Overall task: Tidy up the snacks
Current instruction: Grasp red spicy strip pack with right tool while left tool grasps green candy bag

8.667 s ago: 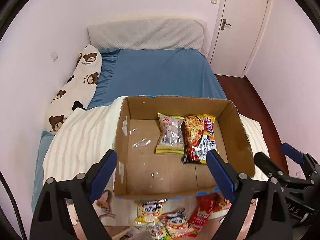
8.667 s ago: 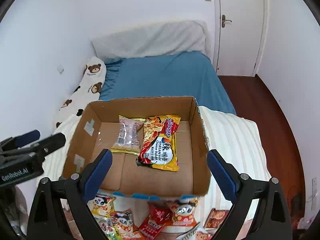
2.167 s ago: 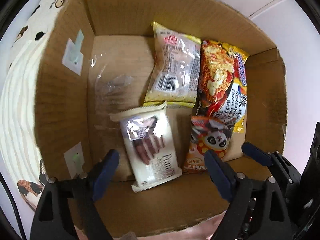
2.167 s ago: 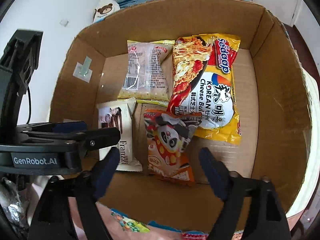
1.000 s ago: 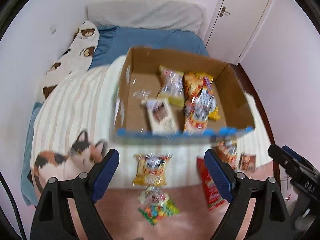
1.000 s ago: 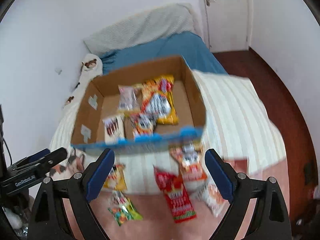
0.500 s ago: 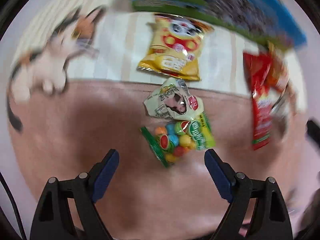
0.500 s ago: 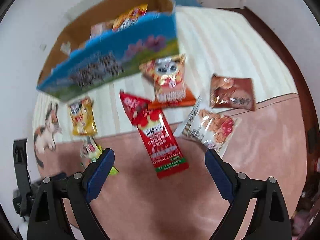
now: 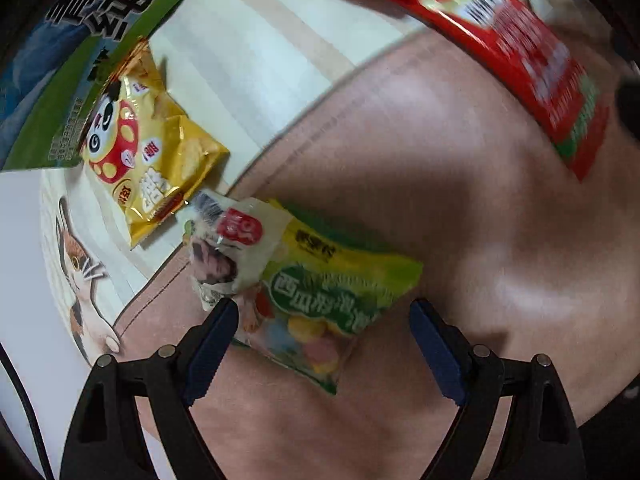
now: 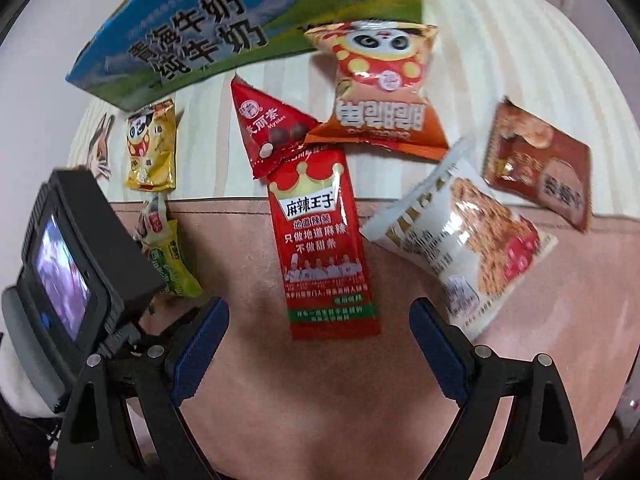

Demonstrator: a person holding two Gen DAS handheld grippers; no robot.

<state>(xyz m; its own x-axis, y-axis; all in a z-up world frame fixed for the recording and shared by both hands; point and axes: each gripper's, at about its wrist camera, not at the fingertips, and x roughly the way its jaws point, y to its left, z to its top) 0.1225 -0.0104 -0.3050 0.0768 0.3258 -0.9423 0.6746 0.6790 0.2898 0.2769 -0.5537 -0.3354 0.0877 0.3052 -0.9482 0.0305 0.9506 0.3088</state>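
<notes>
- Left wrist view: the printed milk carton box point(image 9: 60, 64) fills the upper-left corner, its wall right behind the yellow panda snack bag point(image 9: 148, 148), which leaves little room on that side.
- Below that box, the striped blanket ends at a seam where a bare pink blanket point(image 9: 460, 208) begins; that pink stretch is the open room, running across to the long red spicy-strip packet point(image 9: 520, 48) at the upper right.
- The left hand-held gripper point(image 9: 324, 322) has its jaws spread and has just been closing a little; the green candy bag point(image 9: 320, 292) lies between them, with the left finger point(image 9: 212, 336) right at the bag's edge, and contact is unclear.
- Right wrist view: the right hand-held gripper point(image 10: 320, 320) stands wide apart and holds nothing, its tips flanking the lower end of the red packet point(image 10: 324, 240) without touching.
- Right of that packet lie a white packet point(image 10: 460, 240) and a brown packet point(image 10: 540, 168); an orange panda bag point(image 10: 380, 88) sits against the box point(image 10: 240, 28).
</notes>
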